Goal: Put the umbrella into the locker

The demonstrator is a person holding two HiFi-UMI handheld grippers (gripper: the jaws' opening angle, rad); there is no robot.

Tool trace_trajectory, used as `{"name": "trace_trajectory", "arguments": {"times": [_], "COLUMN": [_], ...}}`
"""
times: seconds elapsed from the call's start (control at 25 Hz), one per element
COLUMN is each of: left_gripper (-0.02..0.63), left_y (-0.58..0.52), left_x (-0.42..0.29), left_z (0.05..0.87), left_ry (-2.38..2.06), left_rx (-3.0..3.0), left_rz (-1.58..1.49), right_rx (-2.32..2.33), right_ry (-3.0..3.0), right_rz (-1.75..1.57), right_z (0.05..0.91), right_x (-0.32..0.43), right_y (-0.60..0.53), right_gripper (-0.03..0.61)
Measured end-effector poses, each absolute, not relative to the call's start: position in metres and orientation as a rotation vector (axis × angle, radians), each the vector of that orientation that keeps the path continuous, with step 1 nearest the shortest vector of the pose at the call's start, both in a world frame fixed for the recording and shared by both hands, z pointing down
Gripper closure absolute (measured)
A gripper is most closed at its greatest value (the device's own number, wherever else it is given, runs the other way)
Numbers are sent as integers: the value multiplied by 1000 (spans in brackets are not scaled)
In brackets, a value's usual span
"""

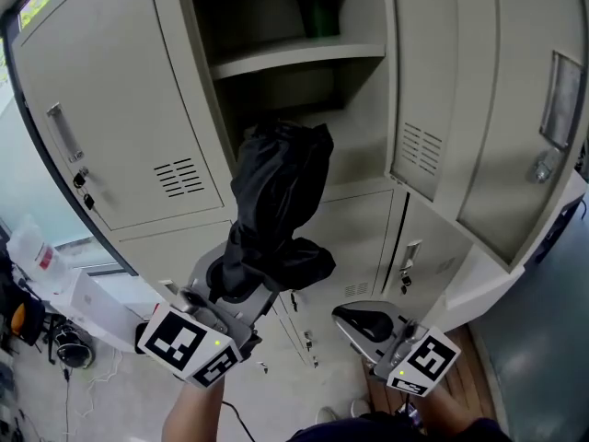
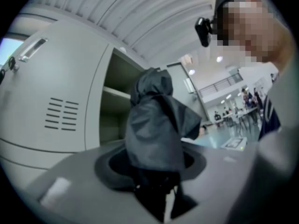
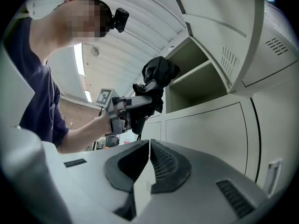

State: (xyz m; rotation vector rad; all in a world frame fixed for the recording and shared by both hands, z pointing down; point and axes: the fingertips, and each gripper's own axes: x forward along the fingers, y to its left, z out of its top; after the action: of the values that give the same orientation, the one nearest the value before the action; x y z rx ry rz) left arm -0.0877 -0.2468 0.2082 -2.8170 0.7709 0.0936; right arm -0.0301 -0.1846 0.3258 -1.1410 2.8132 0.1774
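The right gripper [image 1: 366, 324] is nearest and lowest, with its jaws pressed together and nothing between them. The left gripper [image 1: 237, 291] pinches the lower end of the folded black umbrella [image 1: 278, 187]. The umbrella stands upright in front of the open locker [image 1: 296, 60], below its shelf.

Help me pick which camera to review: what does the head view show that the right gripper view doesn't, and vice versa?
Only the head view: the closed locker door on the left with its handle and vents, and the right gripper seen from outside. Only the right gripper view: the person's head camera, ceiling lights, and the right gripper's jaws together with nothing between. Both: the black umbrella clamped in the left gripper, in front of the open locker compartment with its shelf.
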Motion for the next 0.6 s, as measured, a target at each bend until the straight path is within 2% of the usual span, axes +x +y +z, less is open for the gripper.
{"name": "trace_trajectory", "arguments": {"times": [0.32,0.6], "left_gripper": [414,414], "left_y": [-284,-313], "left_x": [-55,-42], "left_z": [186,182], "left_ry": [909,1071], "left_rx": [-2725,-2574], "left_rz": [-74,-416], "right_rx": [-956,-741], "right_ry": [2810,2832], "right_rz": [186,154], "right_z": [312,310], "right_x": [-11,8], "right_y": [-208,-209], "right_gripper": [571,571]}}
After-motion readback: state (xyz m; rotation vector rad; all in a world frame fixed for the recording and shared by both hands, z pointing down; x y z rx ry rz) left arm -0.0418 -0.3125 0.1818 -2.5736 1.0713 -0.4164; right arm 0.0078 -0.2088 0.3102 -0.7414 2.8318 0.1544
